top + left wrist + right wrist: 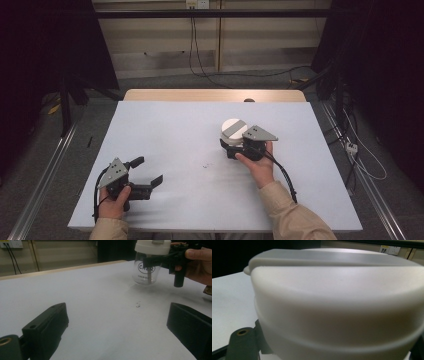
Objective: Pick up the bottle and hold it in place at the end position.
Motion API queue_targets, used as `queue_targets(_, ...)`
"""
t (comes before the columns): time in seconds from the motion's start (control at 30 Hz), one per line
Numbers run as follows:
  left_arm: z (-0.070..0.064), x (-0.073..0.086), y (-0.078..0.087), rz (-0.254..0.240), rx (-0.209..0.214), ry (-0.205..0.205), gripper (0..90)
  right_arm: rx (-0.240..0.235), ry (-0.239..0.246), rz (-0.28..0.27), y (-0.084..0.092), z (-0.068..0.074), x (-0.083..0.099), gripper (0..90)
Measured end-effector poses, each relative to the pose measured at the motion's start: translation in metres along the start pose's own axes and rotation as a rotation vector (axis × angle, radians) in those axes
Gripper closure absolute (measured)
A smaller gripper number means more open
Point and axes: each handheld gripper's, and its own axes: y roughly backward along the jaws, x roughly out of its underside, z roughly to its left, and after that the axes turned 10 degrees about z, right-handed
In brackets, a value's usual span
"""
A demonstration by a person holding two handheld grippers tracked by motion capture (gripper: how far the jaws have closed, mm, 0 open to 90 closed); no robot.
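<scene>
White worktop (pixel 200 200) spans the near field, bare apart from a small dark speck (pixel 205 164) near centre. Clear jar (pixel 147 272) with white lid (pixel 233 127) stands upright on the right half of the worktop, printed lettering on its wall. Right gripper (pixel 235 148) has its jaws clamped on the jar just under the lid. Left gripper (pixel 147 171) rests at the near left, well apart from the jar, jaws spread wide with nothing between them.

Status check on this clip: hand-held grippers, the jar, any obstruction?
Right hand-held gripper shut on clear jar, white lid on. Left hand-held gripper open, apart from it. White table between them bare.
</scene>
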Motion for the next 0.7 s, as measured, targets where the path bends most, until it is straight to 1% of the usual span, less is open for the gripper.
queue_targets(0.2, 0.0, 0.0, 0.0, 0.001, 0.002, -0.002, 3.3, -0.006, 0.004, 0.001, -0.005, 0.002, -0.002, 18.4)
queue_targets(0.47, 0.0, 0.0, -0.001, 0.001, 0.004, -0.006, 3.3, -0.004, 0.002, 0.005, -0.01, 0.001, -0.003, 18.4)
queue_targets(0.7, -0.001, 0.0, -0.001, 0.004, 0.004, -0.006, 3.3, -0.007, 0.0, -0.001, -0.014, 0.002, -0.008, 18.4)
